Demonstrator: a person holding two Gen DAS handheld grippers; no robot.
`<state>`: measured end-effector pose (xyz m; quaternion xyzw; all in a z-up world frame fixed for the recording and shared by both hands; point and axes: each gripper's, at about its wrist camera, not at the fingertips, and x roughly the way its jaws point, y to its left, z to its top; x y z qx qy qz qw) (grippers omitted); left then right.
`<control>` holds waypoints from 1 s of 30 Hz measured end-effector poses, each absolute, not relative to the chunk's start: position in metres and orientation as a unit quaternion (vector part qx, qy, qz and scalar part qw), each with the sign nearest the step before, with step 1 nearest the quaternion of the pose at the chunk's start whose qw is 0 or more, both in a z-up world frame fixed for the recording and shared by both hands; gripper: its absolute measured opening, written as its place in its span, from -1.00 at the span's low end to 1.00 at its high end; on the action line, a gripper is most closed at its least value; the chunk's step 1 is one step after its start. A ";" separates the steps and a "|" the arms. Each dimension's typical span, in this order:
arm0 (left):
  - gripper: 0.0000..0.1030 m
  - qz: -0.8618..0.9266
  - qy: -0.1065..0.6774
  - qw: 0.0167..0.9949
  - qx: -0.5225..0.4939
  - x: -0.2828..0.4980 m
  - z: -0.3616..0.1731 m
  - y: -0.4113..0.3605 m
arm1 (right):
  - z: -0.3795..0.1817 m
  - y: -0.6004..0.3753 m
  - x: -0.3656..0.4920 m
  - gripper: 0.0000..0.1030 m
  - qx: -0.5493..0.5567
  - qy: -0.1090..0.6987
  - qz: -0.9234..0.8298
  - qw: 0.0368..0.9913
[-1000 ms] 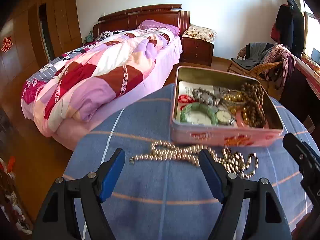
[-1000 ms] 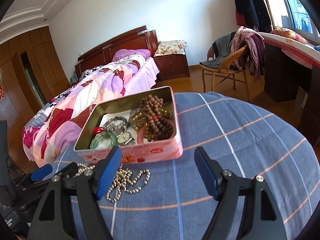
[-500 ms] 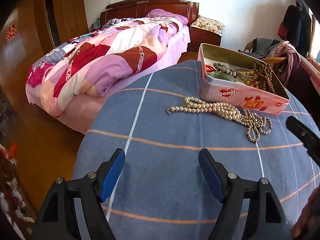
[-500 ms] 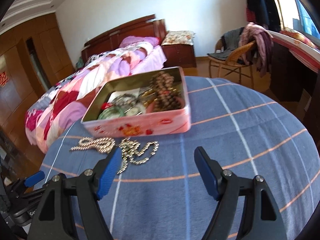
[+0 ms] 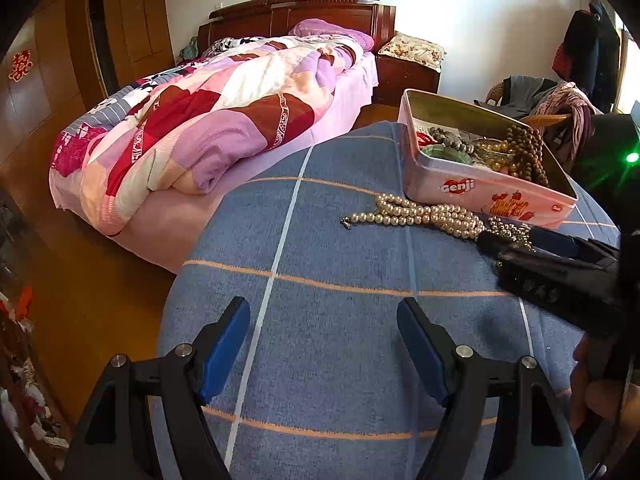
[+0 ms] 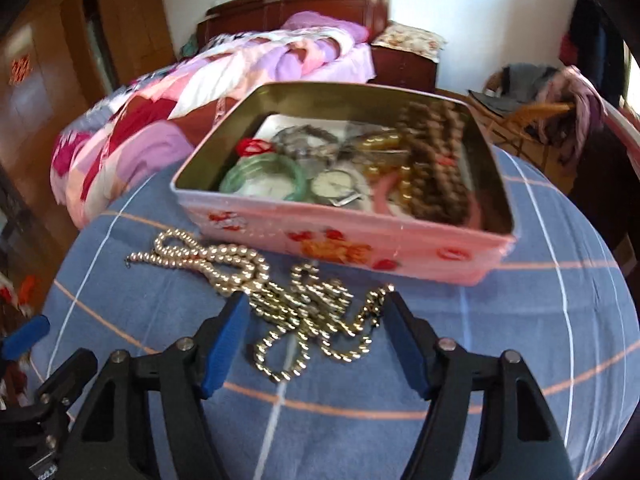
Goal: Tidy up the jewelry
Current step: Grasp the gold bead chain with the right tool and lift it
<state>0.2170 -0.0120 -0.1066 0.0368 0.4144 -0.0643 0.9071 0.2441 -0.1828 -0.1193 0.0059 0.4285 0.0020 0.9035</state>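
A pearl necklace [image 6: 224, 264] lies in a heap on the blue checked tablecloth [image 6: 520, 320], in front of an open pink tin [image 6: 360, 246]. The tin holds a green bangle [image 6: 260, 172], a watch [image 6: 332, 186], brown wooden beads [image 6: 436, 168] and other pieces. My right gripper [image 6: 316, 330] is open, its blue pads on either side of the necklace's near end. My left gripper [image 5: 324, 344] is open and empty, well back from the necklace [image 5: 420, 216] and the tin [image 5: 480, 188]. The right gripper's black finger [image 5: 552, 268] shows at the right of the left wrist view, covering the necklace's right end.
A bed with a pink and purple quilt [image 5: 208, 120] stands behind the table. A wooden nightstand [image 5: 404, 76] and a wicker chair with clothes [image 5: 552, 104] are farther back. The table's rounded edge [image 5: 180, 260] drops to a wooden floor at the left.
My right gripper has moved forward and down until its open fingers straddle the necklace's near end. My left gripper has drawn back and to the left, away from the necklace and tin.
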 end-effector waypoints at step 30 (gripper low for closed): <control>0.46 -0.115 0.427 0.894 0.074 0.289 -0.118 -0.091 | -0.110 -0.252 0.197 -0.74 0.147 0.370 -0.017 0.917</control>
